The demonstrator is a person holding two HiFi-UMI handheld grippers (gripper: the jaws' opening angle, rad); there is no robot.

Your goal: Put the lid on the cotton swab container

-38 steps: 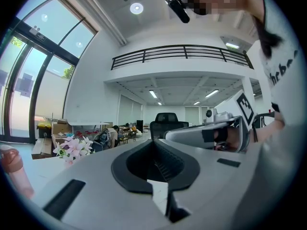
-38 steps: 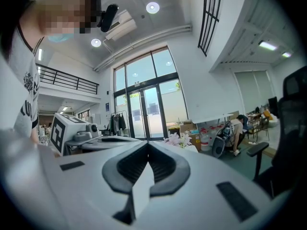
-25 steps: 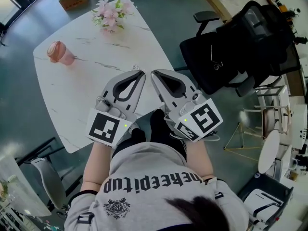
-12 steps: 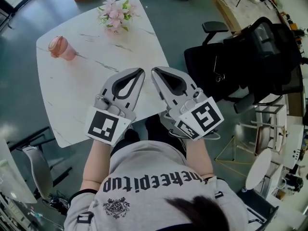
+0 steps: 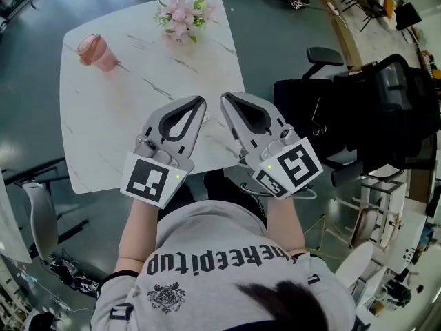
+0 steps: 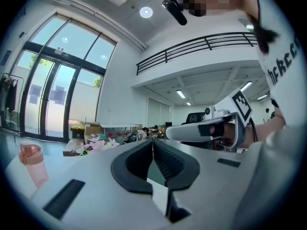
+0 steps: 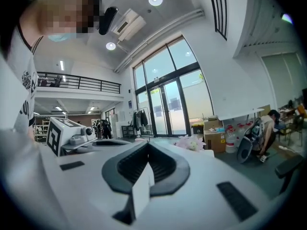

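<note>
Count: two tongs, two marker cubes (image 5: 148,179), one table (image 5: 103,136), one pink cup (image 5: 95,52), one bunch of flowers (image 5: 182,16), one black chair (image 5: 372,116), one grey chair (image 5: 41,216).
Left tongs (image 5: 201,101): clenched, the ribbed pads meet along their whole length with nothing between them.
Right tongs (image 5: 224,96): clenched too, and nothing is held.
Hand pose: both forearms (image 5: 136,236) reach up from 6 o'clock, bare, with a cube over each hand. The left tongs point to 1 o'clock and the right to 11 o'clock, so the tips lean toward each other, near but apart. Both are held about level.
Tongs over table: they hang above its 5 o'clock edge.
Cup: at the table's 10 o'clock corner, upright, well apart from the tongs.
Flowers: at the table's 1 o'clock corner.
Black chair: at 3 o'clock from the tongs, off the table.
Grey chair: at 8 o'clock, by the table's near left corner.
Swab container and lid: cannot tell where, as no view shows them.
</note>
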